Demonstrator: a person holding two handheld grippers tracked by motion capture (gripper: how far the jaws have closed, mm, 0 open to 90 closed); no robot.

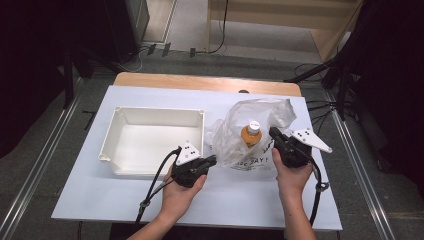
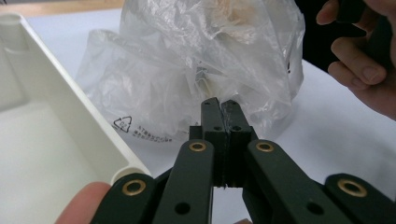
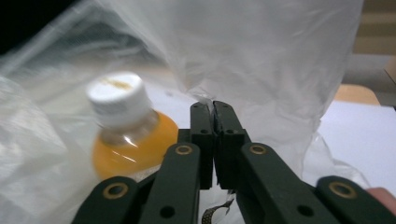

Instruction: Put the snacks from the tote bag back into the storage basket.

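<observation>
**Both jaws pinched on the plastic bag**

White sheeting covers the desk (image 1: 150,200) in front of me, with dark floor and cables around it and pale wood beyond its far edge.

Nearest to me, my left hand (image 1: 180,192) holds the left gripper (image 1: 212,161) just in front of the white tray's (image 1: 115,145) near right corner. Its jaws are pressed together, and in the left gripper view a fold of the clear plastic bag (image 2: 187,70) is caught between their tips, low on the bag's left side. My right hand (image 1: 290,175) holds the right gripper (image 1: 272,134) on the other side of the bag. Its jaws are also closed tight, with a pleat of the bag's film (image 3: 261,56) nipped at the tips.

Between the two grippers the bag stands puffed up on the desk, right of the tray. Inside it an orange drink bottle (image 1: 251,134) with a white cap (image 3: 115,98) stands upright, just left of the right gripper's jaws.
</observation>
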